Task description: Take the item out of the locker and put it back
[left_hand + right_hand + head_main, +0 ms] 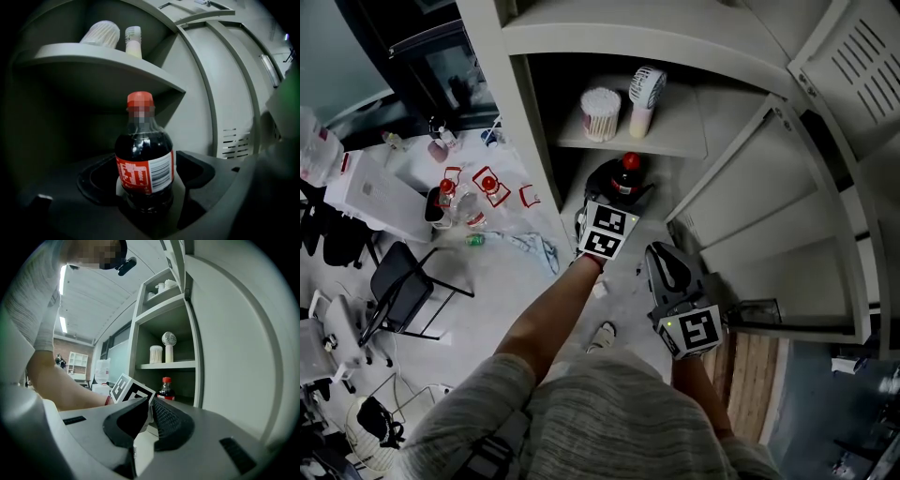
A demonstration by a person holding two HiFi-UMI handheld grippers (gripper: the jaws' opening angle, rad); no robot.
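A dark cola bottle (626, 173) with a red cap and red label stands upright on the locker's lower level, under the shelf (675, 142). My left gripper (617, 195) reaches into the locker with its jaws wide apart on either side of the bottle (144, 159). The pads stand off the bottle's sides, not pressing on it. My right gripper (662, 255) hangs outside the locker beside the open door (769, 202), shut with nothing in it. From the right gripper view (151, 411) the bottle (166, 389) shows beyond the left gripper's marker cube.
On the shelf stand a tub of cotton swabs (600, 113) and a small white fan (645, 94). The door swings out at the right. At the left are a cluttered white table (412, 169) and a black chair (398, 286).
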